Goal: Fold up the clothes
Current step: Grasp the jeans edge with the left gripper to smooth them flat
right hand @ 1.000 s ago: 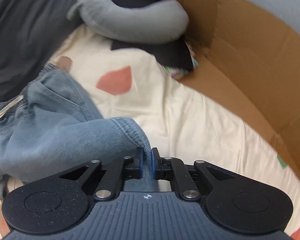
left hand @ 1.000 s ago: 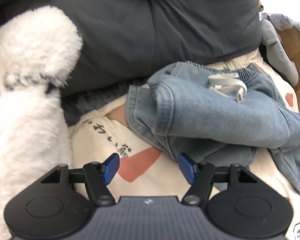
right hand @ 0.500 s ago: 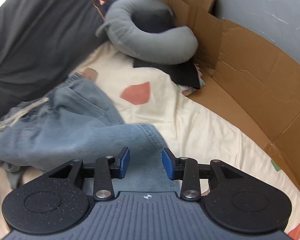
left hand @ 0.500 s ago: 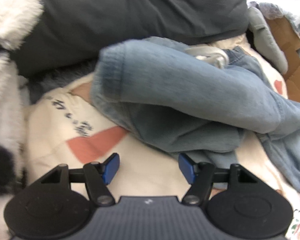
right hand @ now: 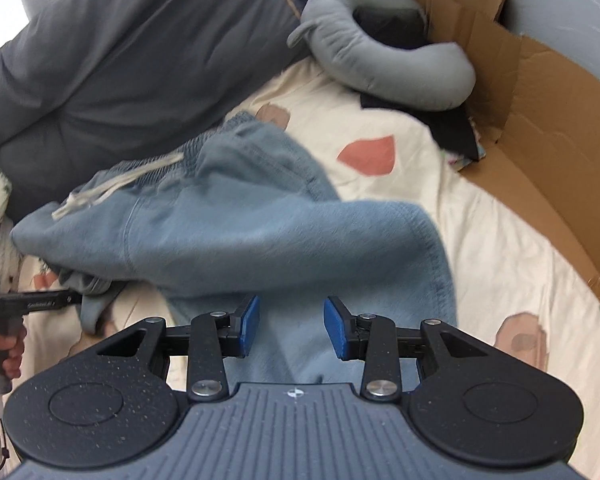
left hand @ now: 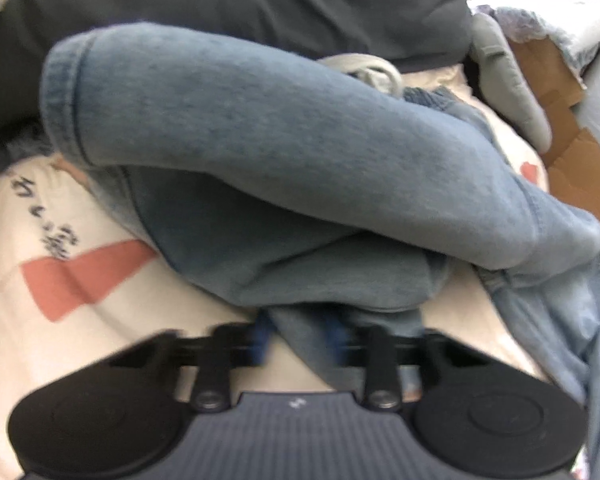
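Jeans (left hand: 284, 168) fold between closing left jaws, seemingly pinched | right jaws apart above denim

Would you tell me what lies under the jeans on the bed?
A cream sheet with coral patches shows around the jeans. Whatever is directly beneath them is covered.

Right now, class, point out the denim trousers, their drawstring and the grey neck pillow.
denim trousers (right hand: 260, 224): right wrist view, on the folded-over leg.
drawstring (right hand: 112, 184): right wrist view, on the pale cord at the waistband.
grey neck pillow (right hand: 384, 76): right wrist view, on its curved body.
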The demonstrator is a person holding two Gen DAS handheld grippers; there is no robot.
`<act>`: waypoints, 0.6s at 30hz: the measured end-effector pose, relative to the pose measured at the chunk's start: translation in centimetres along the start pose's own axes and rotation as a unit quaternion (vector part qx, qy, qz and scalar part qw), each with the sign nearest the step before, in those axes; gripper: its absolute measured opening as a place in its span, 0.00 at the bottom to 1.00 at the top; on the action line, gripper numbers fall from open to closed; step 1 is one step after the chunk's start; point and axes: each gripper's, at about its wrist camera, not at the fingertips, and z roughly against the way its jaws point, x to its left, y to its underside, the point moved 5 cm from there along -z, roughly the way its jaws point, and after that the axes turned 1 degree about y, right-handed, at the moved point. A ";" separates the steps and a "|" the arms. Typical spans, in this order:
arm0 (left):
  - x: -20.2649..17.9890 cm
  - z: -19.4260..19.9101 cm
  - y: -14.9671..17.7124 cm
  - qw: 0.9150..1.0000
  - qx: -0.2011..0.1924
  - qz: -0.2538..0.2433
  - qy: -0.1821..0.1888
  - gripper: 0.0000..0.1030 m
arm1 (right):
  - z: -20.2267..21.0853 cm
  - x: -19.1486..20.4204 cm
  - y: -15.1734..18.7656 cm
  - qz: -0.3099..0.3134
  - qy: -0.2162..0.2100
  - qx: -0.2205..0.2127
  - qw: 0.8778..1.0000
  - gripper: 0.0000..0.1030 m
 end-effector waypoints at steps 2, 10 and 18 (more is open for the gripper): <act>-0.3 0.5 0.0 1.000 -0.004 -0.004 0.003 0.07 | 0.0 0.6 0.4 0.003 -0.005 0.004 1.000 0.42; -1.6 3.4 -0.4 1.000 -0.013 -0.022 0.017 0.02 | 0.6 2.9 1.0 0.012 -0.037 0.001 0.999 0.42; -4.2 6.3 0.1 0.998 -0.009 -0.029 0.049 0.02 | 1.6 5.0 1.6 0.015 -0.066 0.007 0.998 0.42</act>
